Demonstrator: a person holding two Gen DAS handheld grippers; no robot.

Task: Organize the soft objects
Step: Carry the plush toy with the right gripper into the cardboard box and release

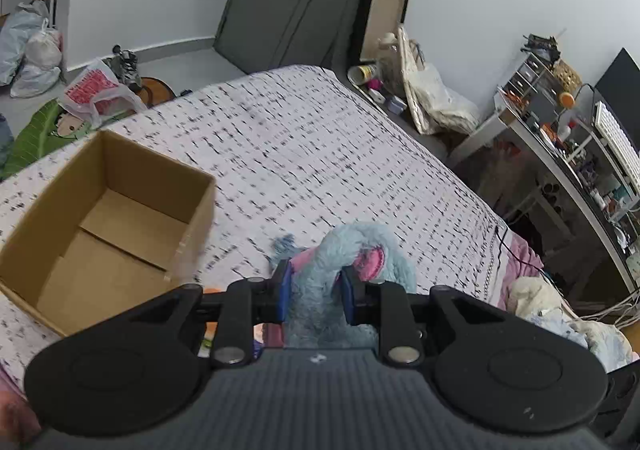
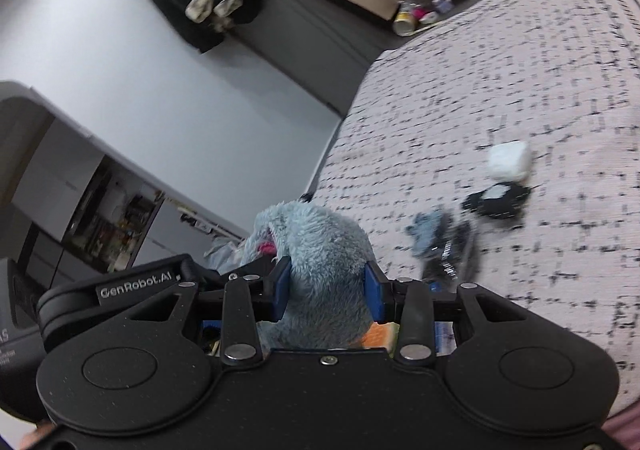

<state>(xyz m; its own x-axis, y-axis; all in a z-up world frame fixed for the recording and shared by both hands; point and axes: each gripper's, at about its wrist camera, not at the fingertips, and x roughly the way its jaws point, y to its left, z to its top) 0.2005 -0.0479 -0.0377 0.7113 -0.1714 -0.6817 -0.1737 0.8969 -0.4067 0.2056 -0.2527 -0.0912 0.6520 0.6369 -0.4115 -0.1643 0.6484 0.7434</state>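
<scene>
A light blue plush toy (image 1: pixel 352 250) with pink ears is clamped between the blue pads of my left gripper (image 1: pixel 316 290), held above the bed. The same blue plush toy (image 2: pixel 320 250) is also clamped in my right gripper (image 2: pixel 326 290), so both grippers hold it at once. An open, empty cardboard box (image 1: pixel 108 226) stands on the bed to the left of the left gripper. On the bed in the right wrist view lie a white soft block (image 2: pixel 508 160), a black soft item (image 2: pixel 496 202) and a small blue-grey cloth piece (image 2: pixel 428 230).
The bed has a pale pink sheet with black dashes (image 1: pixel 300 138). A cluttered desk (image 1: pixel 568 138) stands right of the bed. Bags (image 1: pixel 96 90) and a green item lie on the floor beyond the box. Crumpled bedding (image 1: pixel 560 314) lies at the right.
</scene>
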